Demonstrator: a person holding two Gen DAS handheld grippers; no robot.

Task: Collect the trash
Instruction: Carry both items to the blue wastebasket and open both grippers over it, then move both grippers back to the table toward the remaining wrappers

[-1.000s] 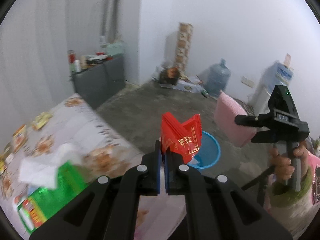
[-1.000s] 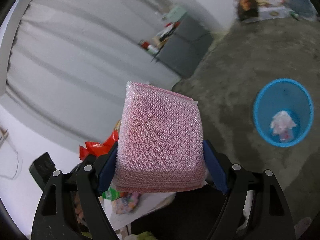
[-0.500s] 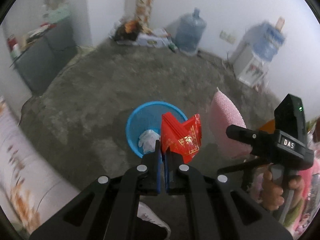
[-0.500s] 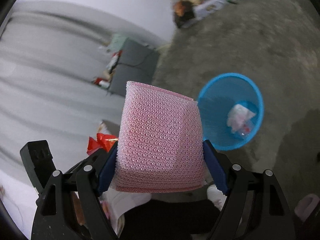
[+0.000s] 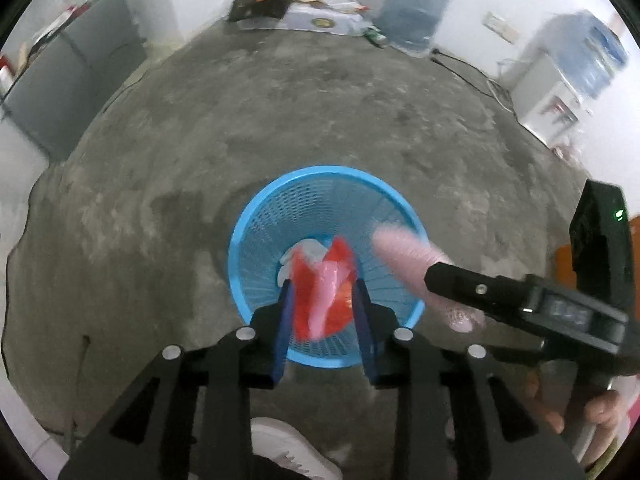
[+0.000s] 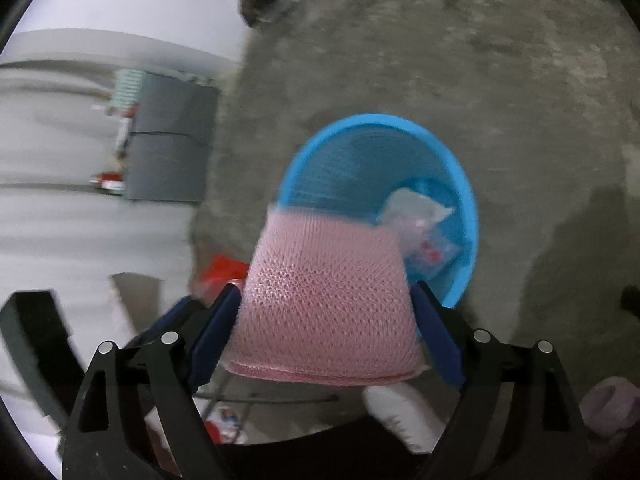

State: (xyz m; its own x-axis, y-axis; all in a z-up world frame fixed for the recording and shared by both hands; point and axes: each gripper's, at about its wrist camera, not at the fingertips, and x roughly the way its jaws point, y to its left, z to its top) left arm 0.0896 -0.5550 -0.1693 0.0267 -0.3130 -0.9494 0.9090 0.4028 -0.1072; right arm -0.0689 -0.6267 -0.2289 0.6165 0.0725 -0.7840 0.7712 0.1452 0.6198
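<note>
A blue mesh basket stands on the concrete floor, right below both grippers. My left gripper hangs over it and its jaws are opening. A red wrapper, blurred, sits loose between them without touching the pads. From the right, my right gripper comes in over the basket. Its jaws are opening too, but the pink foam net still spans both pads. That net reaches over the basket's right rim. White plastic trash lies at the bottom.
A large water bottle and a water dispenser stand along the far wall. A grey cabinet is on the left. A white shoe shows under my left gripper. Bare concrete surrounds the basket.
Both grippers swung away from the table and down over the blue basket. The left jaws, pinched on the red wrapper before, have spread and the wrapper has come loose.
</note>
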